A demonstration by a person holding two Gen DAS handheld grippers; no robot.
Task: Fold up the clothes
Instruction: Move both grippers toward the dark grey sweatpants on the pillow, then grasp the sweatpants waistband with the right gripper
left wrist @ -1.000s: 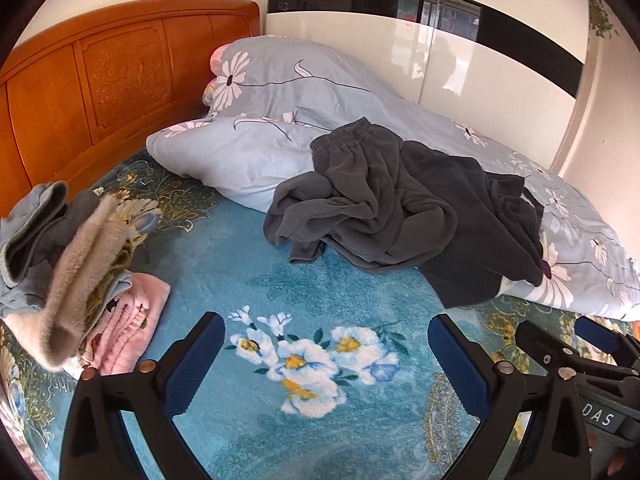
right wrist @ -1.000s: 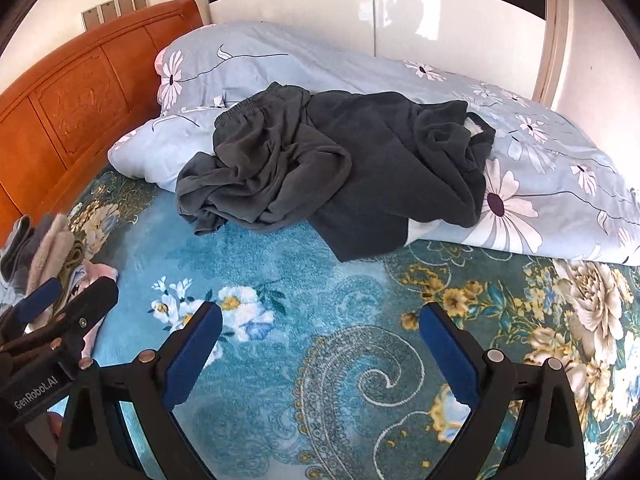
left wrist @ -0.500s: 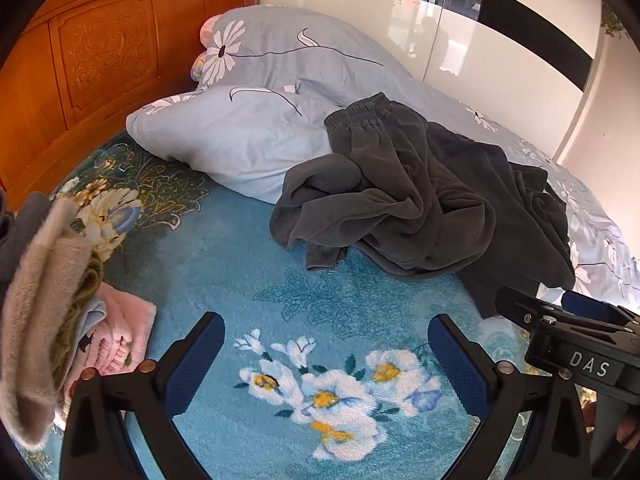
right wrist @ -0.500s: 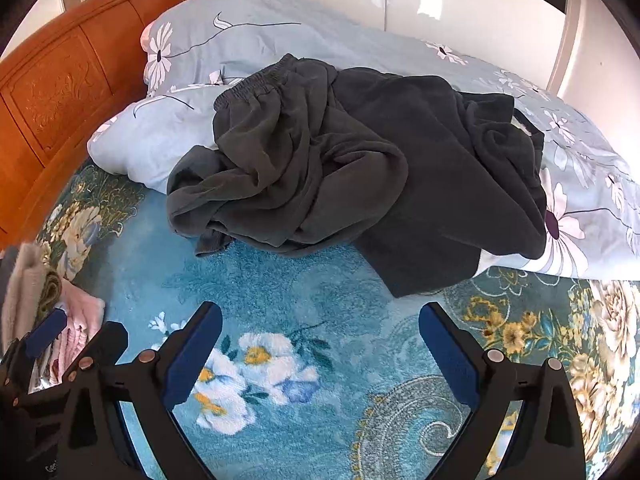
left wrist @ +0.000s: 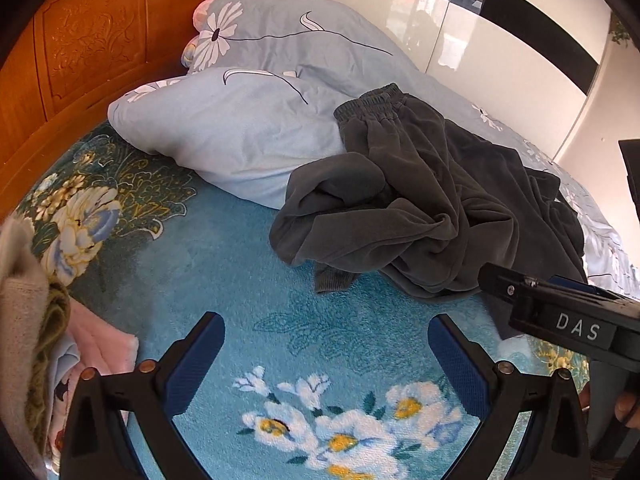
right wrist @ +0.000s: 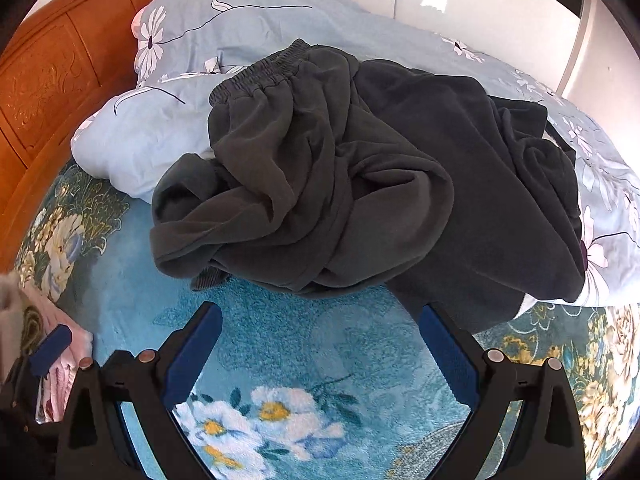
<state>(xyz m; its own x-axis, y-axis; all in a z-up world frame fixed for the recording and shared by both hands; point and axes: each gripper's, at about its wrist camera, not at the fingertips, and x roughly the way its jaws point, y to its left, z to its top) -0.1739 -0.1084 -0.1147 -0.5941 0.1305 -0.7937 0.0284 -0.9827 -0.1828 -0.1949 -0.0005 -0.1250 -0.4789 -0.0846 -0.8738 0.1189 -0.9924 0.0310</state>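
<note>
Dark grey trousers (right wrist: 320, 184) lie crumpled at twelve o'clock, draped over the pale floral quilt (left wrist: 240, 136) and blue blanket (right wrist: 304, 340); left gripper (left wrist: 326, 360) and right gripper (right wrist: 320, 350) both gape wide, empty.

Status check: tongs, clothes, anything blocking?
Left tongs open, empty. Right tongs open, empty, short of the crumpled dark grey sweatpants. Sweatpants unfolded, heaped half on the pale blue floral pillow. Nothing in the way.
</note>
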